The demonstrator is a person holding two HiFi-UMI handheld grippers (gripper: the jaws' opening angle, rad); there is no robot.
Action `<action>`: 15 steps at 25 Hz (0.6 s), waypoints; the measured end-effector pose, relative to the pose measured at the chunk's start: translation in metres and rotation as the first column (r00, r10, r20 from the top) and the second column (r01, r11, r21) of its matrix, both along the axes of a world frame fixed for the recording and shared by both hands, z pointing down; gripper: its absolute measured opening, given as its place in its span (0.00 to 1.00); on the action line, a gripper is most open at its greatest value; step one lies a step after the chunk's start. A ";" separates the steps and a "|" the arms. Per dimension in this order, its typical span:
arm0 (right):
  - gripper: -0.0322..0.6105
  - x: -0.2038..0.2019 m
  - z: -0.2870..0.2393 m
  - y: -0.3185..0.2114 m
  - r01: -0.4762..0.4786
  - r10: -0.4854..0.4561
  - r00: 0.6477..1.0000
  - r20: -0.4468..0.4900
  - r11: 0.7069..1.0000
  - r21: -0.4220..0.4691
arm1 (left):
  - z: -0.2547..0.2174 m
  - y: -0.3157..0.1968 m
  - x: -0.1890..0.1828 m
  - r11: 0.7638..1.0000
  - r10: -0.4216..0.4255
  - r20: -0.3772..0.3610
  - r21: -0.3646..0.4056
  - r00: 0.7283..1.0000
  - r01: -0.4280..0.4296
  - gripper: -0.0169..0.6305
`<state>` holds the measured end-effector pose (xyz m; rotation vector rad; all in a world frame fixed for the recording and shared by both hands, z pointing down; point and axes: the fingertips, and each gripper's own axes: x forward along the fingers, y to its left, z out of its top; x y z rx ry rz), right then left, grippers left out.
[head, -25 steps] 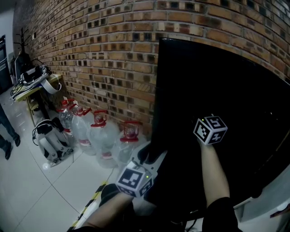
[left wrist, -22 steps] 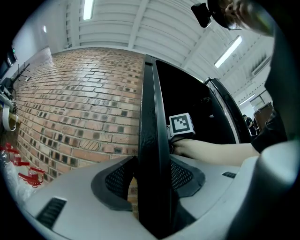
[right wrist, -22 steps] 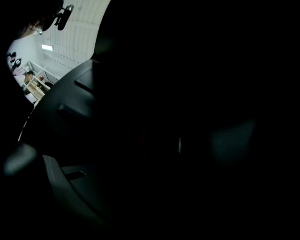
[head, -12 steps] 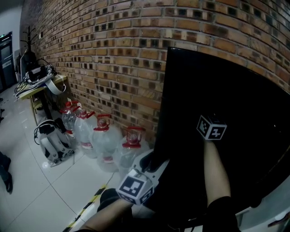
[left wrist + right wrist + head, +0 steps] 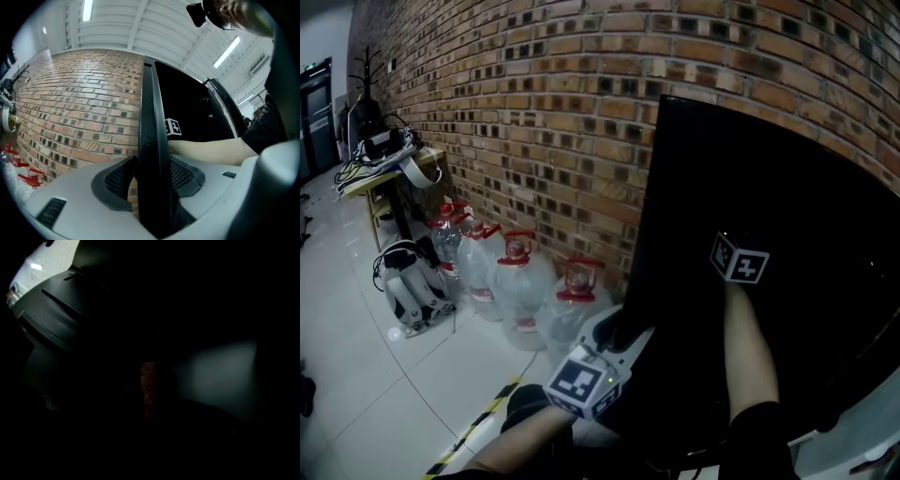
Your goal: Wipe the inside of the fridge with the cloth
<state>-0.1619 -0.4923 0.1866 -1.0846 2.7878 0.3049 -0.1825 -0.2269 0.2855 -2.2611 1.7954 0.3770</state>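
The black fridge door [image 5: 787, 206] stands open in front of me, and my left gripper [image 5: 617, 330] is shut on its left edge. In the left gripper view that door edge [image 5: 154, 159] runs straight up between the two pads [image 5: 117, 180]. My right arm reaches past the door into the dark fridge; its marker cube [image 5: 739, 260] shows in the head view, with the jaws beyond it lost in the dark. In the right gripper view everything is very dim. A narrow reddish strip of cloth [image 5: 149, 389] is pinched in my right gripper [image 5: 149, 397], facing a pale inner wall [image 5: 218, 378].
Several big water jugs with red caps [image 5: 517, 281] stand along the brick wall [image 5: 534, 112] just left of the fridge. A grey backpack [image 5: 408, 286] lies further left, under a cluttered table [image 5: 389, 155]. Yellow-black tape [image 5: 478, 427] crosses the tiled floor.
My right gripper's cube has shifted left along the dark fridge, nearer the door's left edge. The left gripper keeps its hold on the door edge. The head view has swung slightly.
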 end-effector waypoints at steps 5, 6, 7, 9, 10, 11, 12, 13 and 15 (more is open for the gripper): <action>0.17 0.023 -0.004 0.037 0.054 -0.056 0.998 0.043 0.998 0.027 | 0.000 0.002 0.000 1.000 0.011 -0.010 0.000 1.000 -0.011 0.35; 0.17 0.029 -0.004 0.046 0.067 -0.068 0.996 0.059 0.997 0.026 | -0.001 0.003 -0.001 1.000 0.014 -0.007 0.005 1.000 -0.014 0.35; 0.17 0.035 -0.004 0.055 0.083 -0.084 0.994 0.076 0.996 0.023 | -0.002 0.004 -0.001 1.000 0.022 -0.004 0.009 1.000 -0.022 0.35; 0.17 0.042 -0.004 0.077 0.137 -0.139 0.985 0.105 0.990 0.019 | -0.003 0.005 0.000 0.999 0.051 0.003 0.005 0.999 -0.051 0.37; 0.17 0.044 -0.004 0.090 0.171 -0.173 0.979 0.112 0.985 0.021 | -0.003 0.005 0.001 0.998 0.069 0.011 -0.001 0.998 -0.069 0.38; 0.17 0.045 -0.003 0.103 0.206 -0.207 0.971 0.116 0.978 0.023 | -0.003 0.006 0.002 0.996 0.084 0.024 -0.007 0.996 -0.084 0.38; 0.17 0.046 -0.002 0.115 0.239 -0.240 0.963 0.119 0.971 0.026 | -0.001 0.007 0.004 0.996 0.094 0.041 -0.013 0.995 -0.093 0.41; 0.17 0.047 0.000 0.126 0.268 -0.270 0.955 0.122 0.963 0.029 | 0.001 0.007 0.005 0.995 0.094 0.058 -0.020 0.994 -0.093 0.41; 0.17 0.047 0.005 0.147 0.315 -0.318 0.940 0.122 0.948 0.041 | 0.012 0.004 0.006 0.997 0.074 0.090 -0.042 0.993 -0.070 0.41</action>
